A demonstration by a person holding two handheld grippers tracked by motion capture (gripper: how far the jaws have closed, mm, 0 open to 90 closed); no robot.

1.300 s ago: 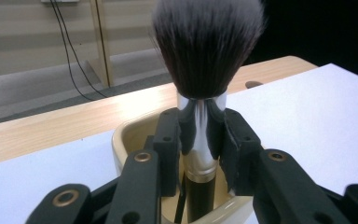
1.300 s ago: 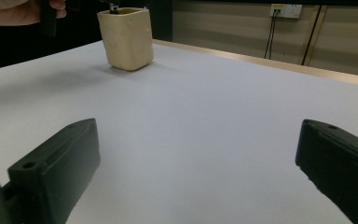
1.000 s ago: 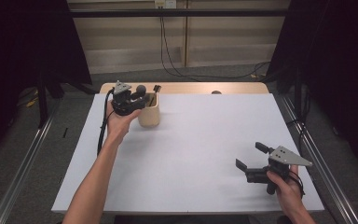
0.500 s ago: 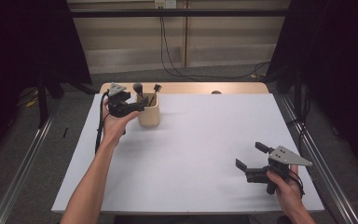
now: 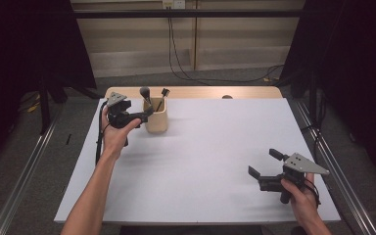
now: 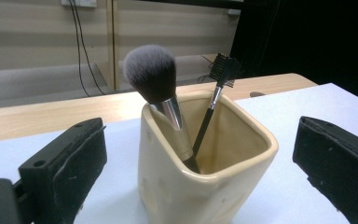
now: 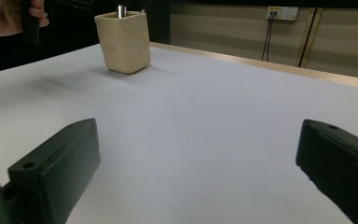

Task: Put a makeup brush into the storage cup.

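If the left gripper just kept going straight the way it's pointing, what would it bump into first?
Most likely the cream cup holding two brushes. It stands right ahead of the left gripper, whose fingers have just been opening and sit wide to either side of it, not touching. The exact gap is hard to judge.

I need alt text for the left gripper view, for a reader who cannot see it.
A cream ceramic square cup stands on the white table, holding a fluffy grey makeup brush and a thin black comb brush. The left tool frames it with open jaws, not touching.
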